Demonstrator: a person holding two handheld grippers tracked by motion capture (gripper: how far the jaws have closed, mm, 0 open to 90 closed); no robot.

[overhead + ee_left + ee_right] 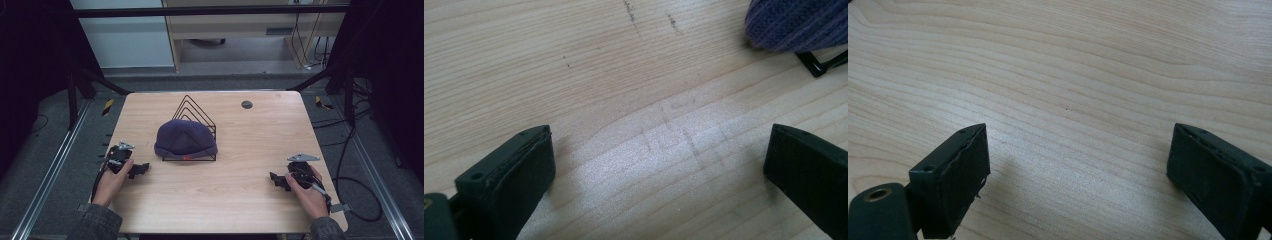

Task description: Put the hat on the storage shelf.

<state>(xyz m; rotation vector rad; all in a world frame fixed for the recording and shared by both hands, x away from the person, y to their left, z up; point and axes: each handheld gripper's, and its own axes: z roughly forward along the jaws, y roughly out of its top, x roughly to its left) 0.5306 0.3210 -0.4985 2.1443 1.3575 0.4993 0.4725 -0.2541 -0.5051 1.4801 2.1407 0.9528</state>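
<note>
**Both grippers parked at the near edge, beanie sits closer to your left**

Nearest the camera in the high view are your forearms, coming in at about 7 and 5 o'clock, so start there and work across.

Your left gripper (134, 170) rests low on the table (240, 200) near its left edge, jaws spread wide with nothing between them. In the left gripper view those black jaws frame bare wood, and the purple beanie (796, 22) pokes in at roughly 1 o'clock, with a bit of the black wire rack (819, 64) under it. So from that gripper the hat is ahead and off to the right, near but not touching.

Middle of the table: the beanie (185, 139) is draped over the front of the wire rack (194, 107), brim down toward you, its long axis running left to right. The rack's triangular loops stick up behind it at 12 o'clock. A small dark disc (246, 104) sits further back on the wood, well apart from everything.

Your right gripper (280, 181) is down near the right edge, also wide open and empty; its own view has plain tabletop between the jaws. From there the hat lies around 10 o'clock, clearly further off than from the left.

My read: left hand is the natural one to go in first, swinging toward 1 o'clock to catch the brim's left end. Both wrists look level and relaxed, jaws pointing inward at each other.
</note>
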